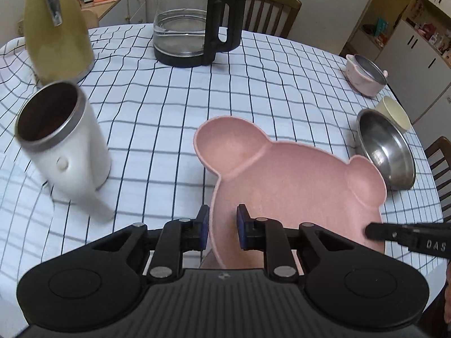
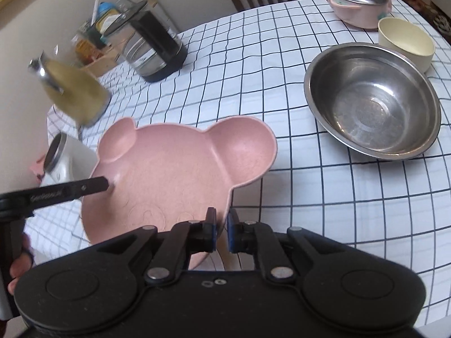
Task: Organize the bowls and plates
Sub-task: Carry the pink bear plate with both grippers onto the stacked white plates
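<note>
Clamping the pink plate, both grippers; only the right view shows its embossed face

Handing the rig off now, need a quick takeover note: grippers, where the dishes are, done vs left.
Left hand-held gripper: shut on the rim of the pink bear plate.
Right hand-held gripper: shut on the plate's opposite rim. The plate is tilted above the checked tablecloth.
Steel bowl sits empty on the cloth; cream bowl is just behind it, pink handled bowl further back.
Done: plate gripped.
Left: place it, probably by the bowls, then group the rest.
</note>
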`<state>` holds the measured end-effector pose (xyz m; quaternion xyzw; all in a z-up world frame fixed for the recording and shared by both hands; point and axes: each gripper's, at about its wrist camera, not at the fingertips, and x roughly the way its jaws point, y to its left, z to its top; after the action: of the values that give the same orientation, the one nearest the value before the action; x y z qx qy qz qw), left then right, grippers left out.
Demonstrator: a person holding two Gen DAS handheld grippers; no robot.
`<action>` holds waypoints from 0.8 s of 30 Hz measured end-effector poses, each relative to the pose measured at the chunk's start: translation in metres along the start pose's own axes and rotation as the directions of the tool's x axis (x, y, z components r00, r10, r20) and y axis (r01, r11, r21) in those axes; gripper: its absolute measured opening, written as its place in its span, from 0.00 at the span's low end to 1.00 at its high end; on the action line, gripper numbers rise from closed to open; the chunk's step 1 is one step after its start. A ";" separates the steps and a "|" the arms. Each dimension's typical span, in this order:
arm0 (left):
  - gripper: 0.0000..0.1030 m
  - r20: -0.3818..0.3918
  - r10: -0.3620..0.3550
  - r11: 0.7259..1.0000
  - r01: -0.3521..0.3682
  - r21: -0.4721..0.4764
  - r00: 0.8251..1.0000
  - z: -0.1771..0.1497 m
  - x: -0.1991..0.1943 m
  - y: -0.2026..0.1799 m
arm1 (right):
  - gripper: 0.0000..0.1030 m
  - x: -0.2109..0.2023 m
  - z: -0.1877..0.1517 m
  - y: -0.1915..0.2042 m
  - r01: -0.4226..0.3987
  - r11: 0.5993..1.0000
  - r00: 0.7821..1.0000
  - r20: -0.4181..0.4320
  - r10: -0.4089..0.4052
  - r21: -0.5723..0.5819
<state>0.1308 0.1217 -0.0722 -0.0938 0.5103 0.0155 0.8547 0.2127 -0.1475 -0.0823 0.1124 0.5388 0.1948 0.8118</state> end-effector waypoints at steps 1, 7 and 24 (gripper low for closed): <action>0.19 -0.006 -0.001 1.000 0.001 -0.003 1.000 -0.006 -0.002 0.001 | 0.08 0.000 -0.002 0.001 0.000 1.000 1.000 -0.004 0.000 -0.010; 0.19 -0.024 -0.007 0.999 0.006 -0.054 1.000 -0.041 0.001 0.013 | 0.08 0.007 -0.019 0.009 0.012 0.998 0.999 -0.033 -0.014 -0.069; 0.19 -0.040 0.010 0.999 -0.013 -0.050 0.999 -0.076 0.012 0.018 | 0.09 0.029 -0.036 0.023 0.068 0.982 0.996 -0.044 -0.077 -0.178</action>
<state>0.0682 0.1255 -0.1199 -0.1126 0.5274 0.0314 0.8416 0.1847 -0.1156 -0.1118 0.0154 0.5438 0.2148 0.8111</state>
